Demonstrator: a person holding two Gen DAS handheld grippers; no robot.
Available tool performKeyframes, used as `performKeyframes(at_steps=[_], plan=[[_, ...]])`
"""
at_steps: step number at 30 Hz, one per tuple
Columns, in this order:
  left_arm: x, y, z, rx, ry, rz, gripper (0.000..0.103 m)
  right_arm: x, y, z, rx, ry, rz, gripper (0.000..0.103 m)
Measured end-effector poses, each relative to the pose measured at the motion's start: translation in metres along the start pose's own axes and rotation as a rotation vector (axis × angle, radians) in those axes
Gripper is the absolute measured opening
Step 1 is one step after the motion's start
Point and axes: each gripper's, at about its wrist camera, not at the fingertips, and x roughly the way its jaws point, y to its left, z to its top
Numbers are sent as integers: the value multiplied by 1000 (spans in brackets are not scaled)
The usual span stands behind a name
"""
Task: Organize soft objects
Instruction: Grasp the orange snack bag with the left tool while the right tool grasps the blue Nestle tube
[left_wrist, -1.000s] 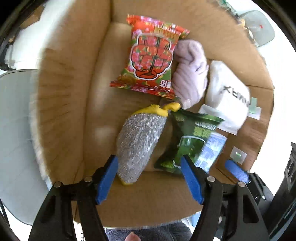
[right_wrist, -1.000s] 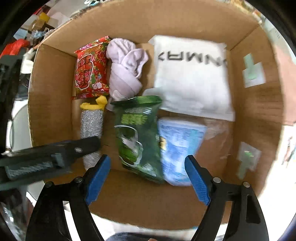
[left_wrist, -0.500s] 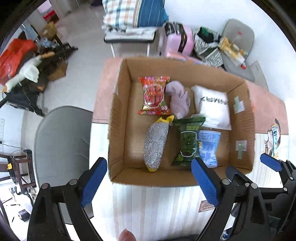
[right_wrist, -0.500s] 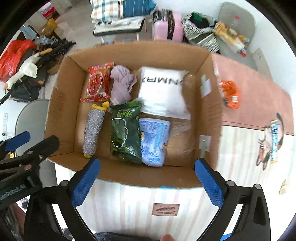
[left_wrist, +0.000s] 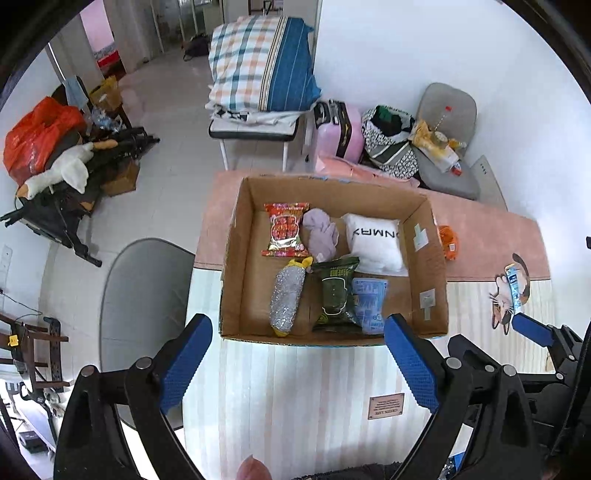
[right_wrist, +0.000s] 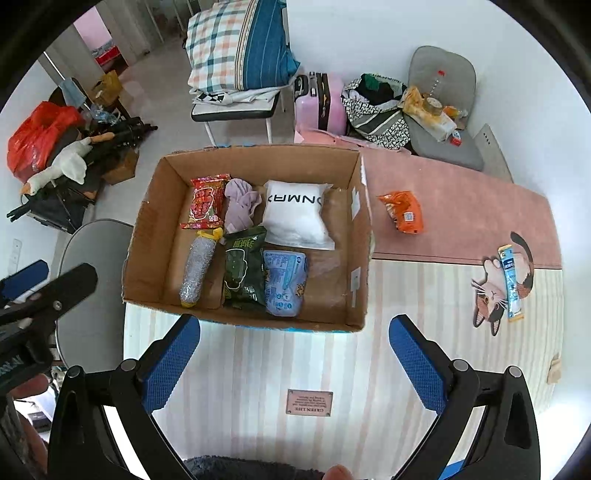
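Cardboard box (right_wrist: 155, 221) now holds six soft items in 2 rows. Far row: red snack bag (right_wrist: 205, 203), lilac cloth (right_wrist: 240, 206), white pouch (right_wrist: 295, 214). Near row: silver scrubber w/ yellow end (right_wrist: 195, 269), green snack bag (right_wrist: 243, 269), pale blue packet (right_wrist: 286, 282).

Change vs a sec ago: both cams were down inside the box, jaws right over the near row; now both look at the whole box from above, w/ the room around it. So both grippers have pulled up and out. Left gripper (left_wrist: 295, 354): jaws wide, still opening a bit, nothing between them. Right gripper (right_wrist: 293, 354): jaws fully wide, empty. Scrubber, green bag and blue packet lie free in the box, so prob. that drop is done.

Still outside on the surface (right_wrist: 258, 369): orange snack packet (right_wrist: 404, 216) on the pink part, just right of the box; thin blue sachet (right_wrist: 511, 284) over the cat print, well apart. Likely next pickups, both on the right gripper's side.
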Motion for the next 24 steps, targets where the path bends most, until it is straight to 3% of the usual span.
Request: performKeyframes(at_steps=[2,9,15,19,24], plan=[[-10,-3,-2,10,-18,12,103,-10,-3,-5,-5,-8,19,103],[-31,-26,-5,48,-56,66,103,-26,-14,-14,0,-35,121,103],[-27,-84,5,138,-84,100,103,-17,-67,-20,67,0,135,103],[3,-140,21,195,-11,35,103,-4,-142,-24,178,31,98,103],[75,-211,59,152,190,-98,103,19,-249,-28,261,92,-20,103]])
